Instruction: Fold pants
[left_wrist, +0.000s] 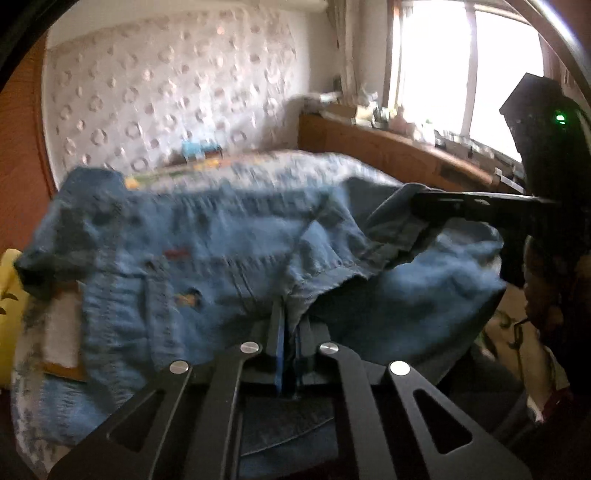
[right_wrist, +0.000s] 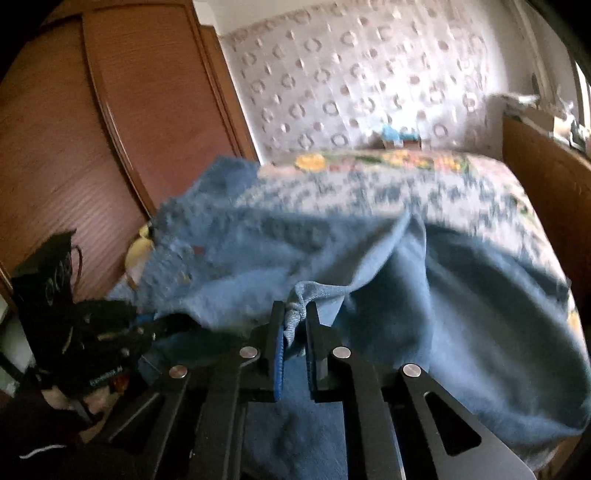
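Judging from both wrist views, we put the task at its opening stage: the pants (left_wrist: 229, 236) are gripped at 2 points but no finished fold shows. The blue denim lies spread and rumpled across the patterned bedspread (right_wrist: 424, 184), reaching from the near edge toward 12 o'clock, with creases and a raised ridge through its middle. The left gripper (left_wrist: 287, 332) is clamped on a bunched denim edge directly ahead of it, jaws nearly together with cloth between them. The right gripper (right_wrist: 295, 325) is likewise clenched on a puckered hem pinched between its pads; in the left view it enters from 3 o'clock, holding a lifted flap. What remains, in our judgement, is everything of substance: carrying the held edge over, aligning the legs, and flattening. Motion blur prevents us confirming which part of the garment each gripper holds.
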